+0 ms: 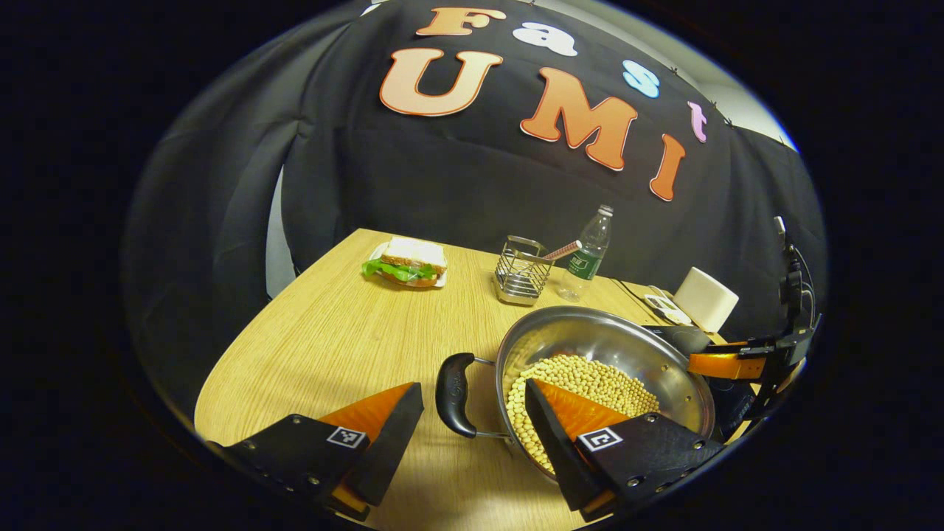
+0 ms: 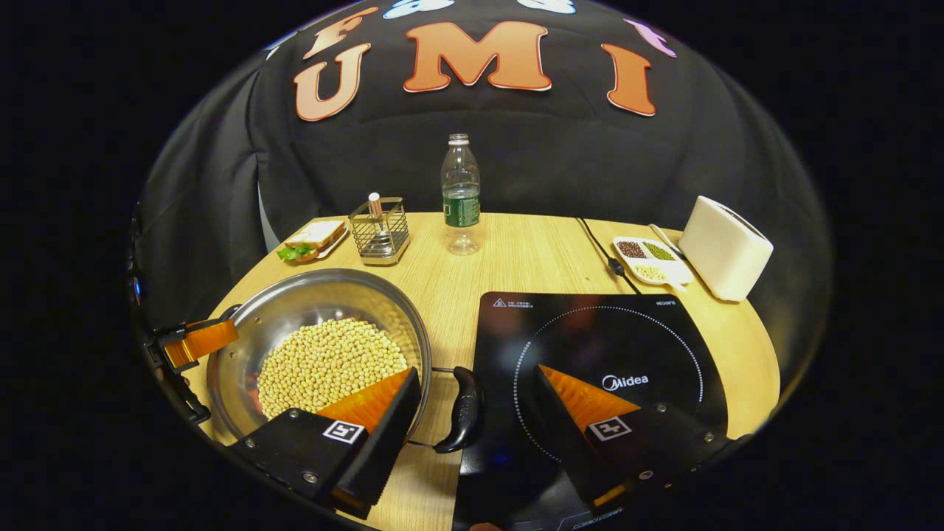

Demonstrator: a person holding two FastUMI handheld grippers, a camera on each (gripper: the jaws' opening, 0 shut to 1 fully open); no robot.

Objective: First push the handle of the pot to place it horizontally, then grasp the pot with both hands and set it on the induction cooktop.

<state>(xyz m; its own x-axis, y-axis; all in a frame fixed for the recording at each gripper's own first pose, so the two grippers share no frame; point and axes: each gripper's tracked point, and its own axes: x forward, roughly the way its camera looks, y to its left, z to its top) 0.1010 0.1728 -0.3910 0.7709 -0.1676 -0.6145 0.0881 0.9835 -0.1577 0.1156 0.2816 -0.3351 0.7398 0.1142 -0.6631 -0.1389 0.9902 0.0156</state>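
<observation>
While your left claw (image 1: 472, 428) gapes wide around the pot's (image 2: 317, 346) near handle (image 1: 455, 394), your right claw (image 2: 472, 402) straddles the other handle (image 2: 464, 409); cooktop (image 2: 597, 346) at three o'clock.

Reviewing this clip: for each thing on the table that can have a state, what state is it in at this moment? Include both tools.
Pot: on the table beside the cooktop, holding soybeans.
Pot handles: flanked by the open fingers, not gripped.
Induction cooktop: bare.
Water bottle: upright, capped.
Wire caddy: upright, holding a utensil.
Sandwich: whole, on its plate.
Divided dish: filled.
Left tool: open.
Right tool: open.
</observation>
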